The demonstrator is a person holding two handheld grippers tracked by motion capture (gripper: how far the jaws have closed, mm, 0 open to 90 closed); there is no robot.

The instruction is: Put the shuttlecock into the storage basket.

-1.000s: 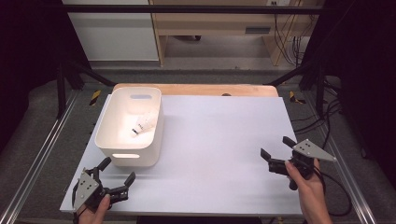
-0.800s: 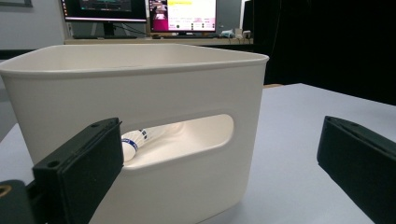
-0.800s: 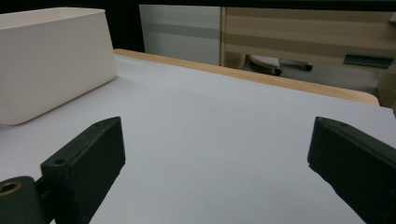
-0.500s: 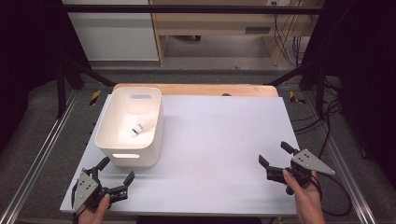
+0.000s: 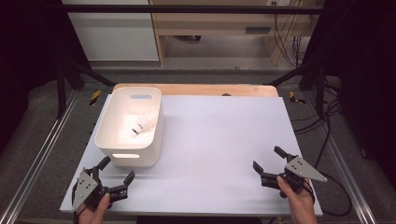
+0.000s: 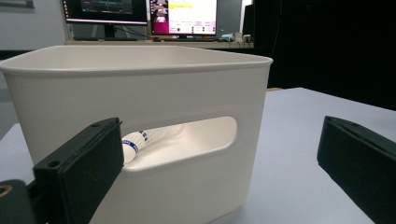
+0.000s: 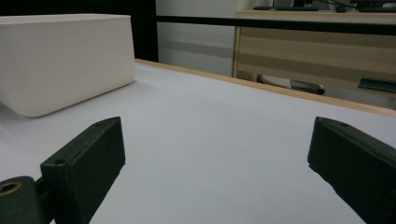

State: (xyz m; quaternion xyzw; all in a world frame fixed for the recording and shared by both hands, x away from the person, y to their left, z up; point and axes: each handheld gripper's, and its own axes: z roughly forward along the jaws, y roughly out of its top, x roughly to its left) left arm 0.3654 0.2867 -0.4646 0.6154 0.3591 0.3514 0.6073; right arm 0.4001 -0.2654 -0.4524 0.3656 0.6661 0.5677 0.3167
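Observation:
A white plastic bin (image 5: 115,148) stands on the left of the white table (image 5: 219,135). Inside it lies a shuttlecock (image 5: 142,126), which also shows through the bin's handle slot as a white shuttlecock (image 6: 135,142) with a blue band. My left gripper (image 5: 116,173) sits open near the table's front left corner, just in front of the bin (image 6: 140,93), holding nothing. At the front right my right gripper (image 5: 270,158) rests low over the table, jaws wide open and empty, with the bin (image 7: 60,56) far off to its left.
A wooden strip (image 5: 196,88) runs along the table's far edge. Metal frame rails (image 5: 42,154) flank both sides, and cables (image 5: 327,126) trail on the floor at the right. Monitors (image 6: 140,11) stand beyond the bin in the left gripper view. A wooden bench (image 7: 317,51) stands beyond the table.
My right gripper has drawn back toward the front edge of the table and a little to the left, staying open. The left gripper has not moved.

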